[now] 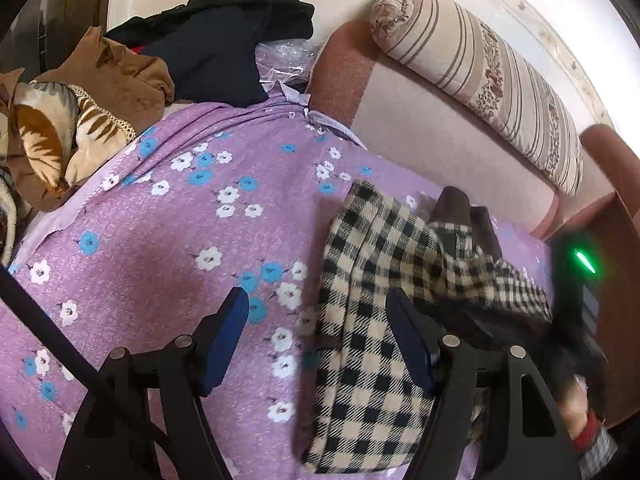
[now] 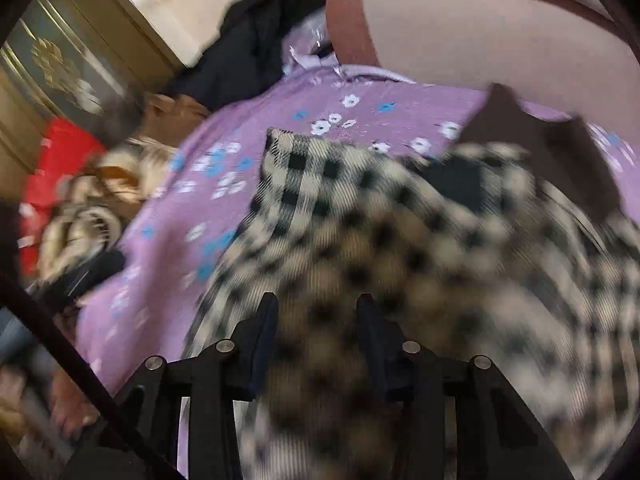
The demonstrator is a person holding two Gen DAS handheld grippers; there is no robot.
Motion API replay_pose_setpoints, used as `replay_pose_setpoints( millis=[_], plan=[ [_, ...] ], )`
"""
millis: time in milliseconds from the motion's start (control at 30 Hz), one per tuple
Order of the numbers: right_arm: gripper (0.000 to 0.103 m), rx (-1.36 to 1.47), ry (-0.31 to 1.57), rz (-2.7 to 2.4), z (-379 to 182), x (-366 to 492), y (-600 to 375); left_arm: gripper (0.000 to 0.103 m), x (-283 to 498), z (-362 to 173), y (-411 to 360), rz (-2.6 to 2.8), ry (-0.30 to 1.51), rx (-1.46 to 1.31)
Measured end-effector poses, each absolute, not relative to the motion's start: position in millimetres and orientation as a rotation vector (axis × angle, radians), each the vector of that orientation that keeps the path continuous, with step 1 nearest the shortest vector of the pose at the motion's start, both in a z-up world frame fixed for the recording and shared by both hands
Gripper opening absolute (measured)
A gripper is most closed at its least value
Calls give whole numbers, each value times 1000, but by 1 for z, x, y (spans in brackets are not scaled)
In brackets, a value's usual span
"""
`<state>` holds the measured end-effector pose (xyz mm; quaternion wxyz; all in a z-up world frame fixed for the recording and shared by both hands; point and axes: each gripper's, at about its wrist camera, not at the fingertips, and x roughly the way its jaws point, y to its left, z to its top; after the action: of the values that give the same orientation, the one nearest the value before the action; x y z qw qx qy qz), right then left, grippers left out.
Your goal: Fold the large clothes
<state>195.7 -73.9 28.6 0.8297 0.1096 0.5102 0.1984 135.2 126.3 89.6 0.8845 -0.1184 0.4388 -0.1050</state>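
Note:
A cream-and-black checked garment [image 1: 372, 344] with a dark brown lining [image 1: 456, 204] lies partly folded on a lilac flowered bedsheet [image 1: 160, 240]. My left gripper [image 1: 320, 324] hovers over the garment's left edge, open; its right finger [image 1: 408, 340] is above the checked cloth and its left finger above the sheet. In the right wrist view the picture is blurred. My right gripper [image 2: 318, 320] is low over the checked garment [image 2: 400, 240], jaws apart with cloth showing between them. Whether the pads press on it I cannot tell. A raised flap runs toward the right gripper's blurred body [image 1: 576, 292].
A pile of brown, patterned and dark clothes [image 1: 120, 92] sits at the sheet's far left. A striped bolster [image 1: 488, 76] leans on the padded headboard [image 1: 420, 120]. A wooden edge [image 1: 616, 184] lies on the right; a wardrobe [image 2: 60, 60] and a red item [image 2: 52, 160] lie to the left.

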Motion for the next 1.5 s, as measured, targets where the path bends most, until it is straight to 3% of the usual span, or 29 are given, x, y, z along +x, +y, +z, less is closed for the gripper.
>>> replay_pose_setpoints(
  millis=[133,267,467,633,667,733,933,967,1000,1033,1400,1467,1500],
  plan=[
    [45,125,1116,262,5,255,-52,70,133,79,125,-238,950,-233],
    [45,152,1105,203,22,264,-59,70,128,63,109,-268,1001,-129],
    [56,249,1025,233,72,173,-131,70,115,28,88,-355,1119,-21],
    [66,314,981,53,76,56,-239,70,98,10,76,-436,1160,-26],
    [66,323,979,-4,71,35,-259,67,96,9,74,-427,1149,-12],
    [67,378,985,-84,54,-3,-296,16,95,9,69,-442,1164,-15],
    [67,572,1037,-60,9,-27,-320,12,91,29,69,-405,1132,-32],
    [57,576,1054,-31,5,-26,-317,12,89,33,69,-394,1120,-23],
    [39,566,1078,0,2,-25,-314,12,87,38,69,-382,1109,-15],
    [13,555,1096,19,1,-27,-313,11,86,40,69,-372,1103,-9],
    [11,536,1136,-52,3,-44,-323,12,79,26,76,-269,1162,39],
    [29,560,1133,-75,6,-46,-328,16,75,32,85,-246,1147,49],
    [33,565,1128,-95,7,-49,-333,18,73,36,89,-229,1134,61]
  ],
)
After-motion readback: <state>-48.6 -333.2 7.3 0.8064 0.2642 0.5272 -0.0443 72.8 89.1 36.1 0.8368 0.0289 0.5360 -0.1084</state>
